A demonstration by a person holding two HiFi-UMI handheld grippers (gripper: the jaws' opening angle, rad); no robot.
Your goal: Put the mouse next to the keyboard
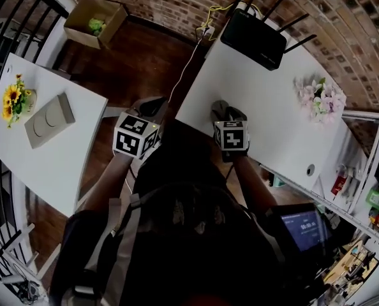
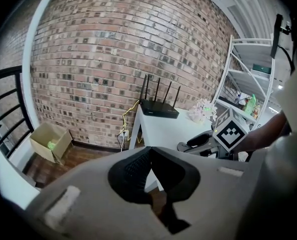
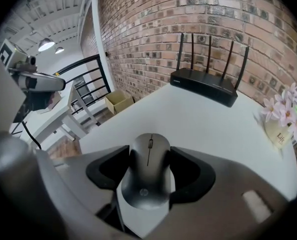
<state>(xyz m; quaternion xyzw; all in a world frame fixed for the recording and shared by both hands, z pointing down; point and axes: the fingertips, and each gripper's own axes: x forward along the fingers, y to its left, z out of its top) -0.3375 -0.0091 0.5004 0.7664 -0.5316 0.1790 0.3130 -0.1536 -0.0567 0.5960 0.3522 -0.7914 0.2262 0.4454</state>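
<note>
A grey mouse [image 3: 148, 171] sits between the jaws of my right gripper [image 3: 149, 154], and both pads press its sides. In the head view this gripper [image 1: 228, 115] is over the near edge of the white table [image 1: 272, 120]. My left gripper [image 1: 150, 107] hangs over the wooden floor in the gap between the two tables. In the left gripper view its jaws [image 2: 148, 153] meet with nothing between them. No keyboard shows in any view.
A black router [image 1: 253, 38] with antennas and pink flowers [image 1: 320, 99] stand on the white table. The left table [image 1: 55, 164] holds a sunflower pot [image 1: 14, 101] and a grey board [image 1: 49, 120]. A cardboard box [image 1: 95, 21] sits by the brick wall. Shelves [image 1: 362, 177] stand at right.
</note>
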